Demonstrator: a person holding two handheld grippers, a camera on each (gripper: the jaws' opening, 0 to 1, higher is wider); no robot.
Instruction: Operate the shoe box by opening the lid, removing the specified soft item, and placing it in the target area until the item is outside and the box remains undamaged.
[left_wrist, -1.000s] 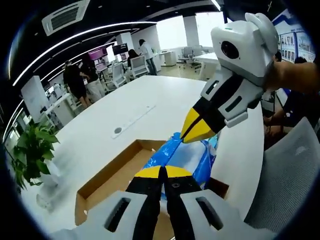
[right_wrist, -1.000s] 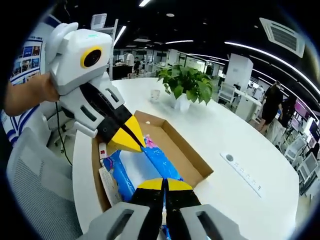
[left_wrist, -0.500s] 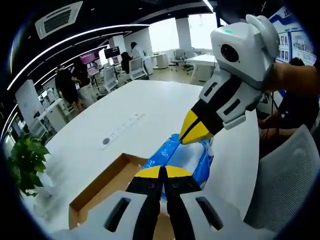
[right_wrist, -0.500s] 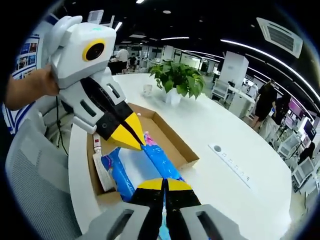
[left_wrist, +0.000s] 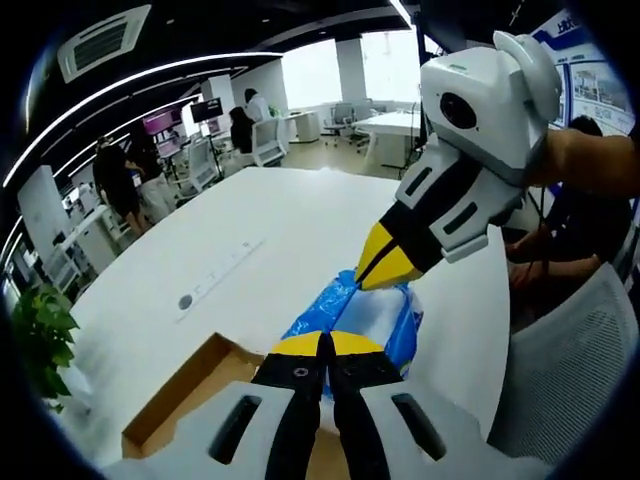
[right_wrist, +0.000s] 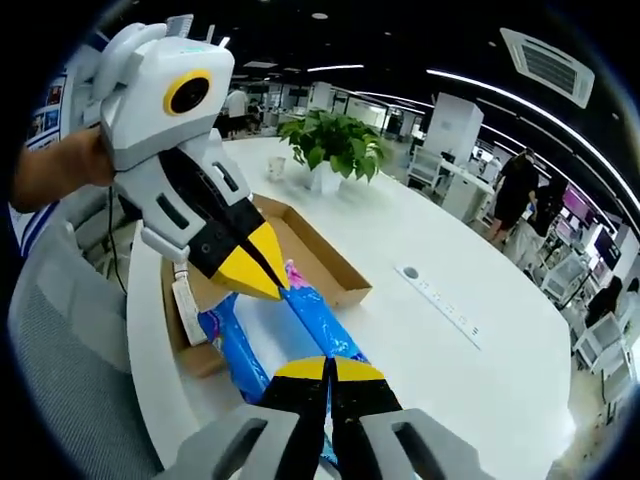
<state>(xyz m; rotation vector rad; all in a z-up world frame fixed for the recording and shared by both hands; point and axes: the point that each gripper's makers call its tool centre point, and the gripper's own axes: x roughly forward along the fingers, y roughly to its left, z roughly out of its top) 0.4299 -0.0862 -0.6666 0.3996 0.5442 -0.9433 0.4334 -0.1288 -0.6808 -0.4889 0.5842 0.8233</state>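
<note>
Above open shoe box (right_wrist: 300, 250), blue soft pack (right_wrist: 300, 330)

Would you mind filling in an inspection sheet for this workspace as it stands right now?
Surface: long white table, mostly bare.
Job's things: open brown cardboard shoe box with its inside showing; soft blue-and-clear plastic pack held up by both grippers, reaching past the box edge.
Clutter: potted green plant and a small cup at the far end; recessed socket strip in the tabletop.
Grippers: left gripper shut on one end of the pack; right gripper shut on the other end.
Cables: dark cable hanging beside the table.
Surroundings: open office, grey mesh chair, people standing at distant desks.
</note>
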